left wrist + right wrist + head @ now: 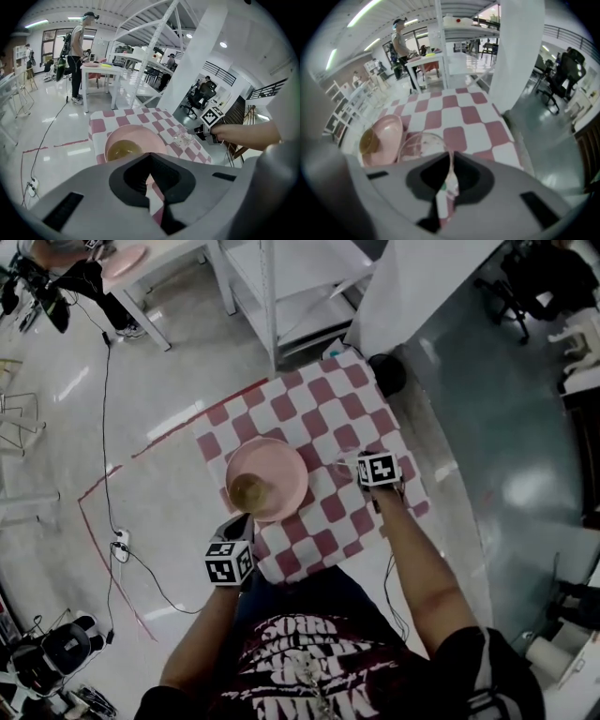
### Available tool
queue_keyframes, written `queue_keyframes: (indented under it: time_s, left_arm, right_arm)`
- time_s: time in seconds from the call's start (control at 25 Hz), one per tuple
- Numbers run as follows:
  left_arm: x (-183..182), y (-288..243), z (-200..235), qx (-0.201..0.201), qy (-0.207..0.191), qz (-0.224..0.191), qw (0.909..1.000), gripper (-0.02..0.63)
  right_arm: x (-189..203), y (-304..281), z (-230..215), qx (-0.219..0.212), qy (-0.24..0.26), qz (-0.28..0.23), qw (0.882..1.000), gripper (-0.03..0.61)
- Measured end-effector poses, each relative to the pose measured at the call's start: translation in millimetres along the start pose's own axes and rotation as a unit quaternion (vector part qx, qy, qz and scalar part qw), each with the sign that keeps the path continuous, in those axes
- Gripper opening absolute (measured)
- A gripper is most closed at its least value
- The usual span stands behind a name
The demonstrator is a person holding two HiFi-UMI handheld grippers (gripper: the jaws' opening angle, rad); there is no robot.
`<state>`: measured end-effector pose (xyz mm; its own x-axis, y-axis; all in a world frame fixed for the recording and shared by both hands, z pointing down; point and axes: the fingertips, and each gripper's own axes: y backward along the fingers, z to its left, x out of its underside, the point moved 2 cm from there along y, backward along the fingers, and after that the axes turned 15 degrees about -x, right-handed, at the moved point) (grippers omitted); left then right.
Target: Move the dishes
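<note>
Right at the tips, my left gripper [151,169] has its jaws shut tight on the near rim of the pink plate [140,137]; a thin pink sliver of that rim runs up between them. My right gripper [449,174] has its jaws closed on the thin wall of the clear glass [419,143], one jaw inside the rim and one outside.

A little further out, the small amber bowl [123,150] sits inside the plate, on the side nearest my left jaws. The plate is over the near left part of the checked surface [328,399], and the glass is beside it to the right, near but not touching. I cannot tell whether either dish is clear of the cloth.

As I judge it, the step in hand is carrying both dishes at once. A single pinch on one edge gives the plate a lot of leverage, so I want my left wrist steady and the plate level; any droop at the far side would probably send the bowl sliding. The glass is smooth and held only by its wall, so it should stay upright, with no quick rolling of my right hand. I would also hold the two dishes apart while they travel, so the glass does not knock the plate's rim.
</note>
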<state>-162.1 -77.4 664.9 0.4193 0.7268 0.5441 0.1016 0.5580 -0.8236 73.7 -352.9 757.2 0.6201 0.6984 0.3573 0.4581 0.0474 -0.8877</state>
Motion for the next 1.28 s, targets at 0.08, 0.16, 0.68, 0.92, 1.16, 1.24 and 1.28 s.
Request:
queue_keyframes:
  time_s: [0.08, 0.16, 0.68, 0.92, 1.16, 1.24, 1.28]
  left_arm:
    - [7, 4, 1, -0.011, 0.012, 0.0, 0.9999, 0.029]
    - [14, 9, 4, -0.023, 0.021, -0.002, 0.9995, 0.029]
    - [16, 17, 10, -0.043, 0.042, -0.009, 0.9981, 0.029]
    - [-3, 8, 9, -0.022, 0.023, -0.01, 0.9994, 0.028]
    - [-11, 2, 21, -0.002, -0.003, -0.006, 1.0, 0.029]
    - [-13, -1, 28, 0.002, -0.006, -0.004, 1.0, 0.029]
    - [-13, -2, 33, 0.003, -0.007, -0.003, 1.0, 0.029]
  right_arm:
    - [-13, -9, -4, -0.005, 0.013, 0.002, 1.0, 0.049]
    - [-24, -20, -6, -0.01, 0.024, 0.008, 1.0, 0.049]
    - [-40, -39, -2, -0.012, 0.045, 0.008, 0.999, 0.14]
    - [-53, 7, 18, -0.01, 0.053, -0.055, 0.997, 0.167]
    - [-47, 42, 86, -0.043, 0.063, -0.096, 0.992, 0.167]
    - [-41, 40, 118, -0.063, 0.067, -0.094, 0.991, 0.167]
    - [-37, 35, 135, -0.076, 0.067, -0.09, 0.991, 0.167]
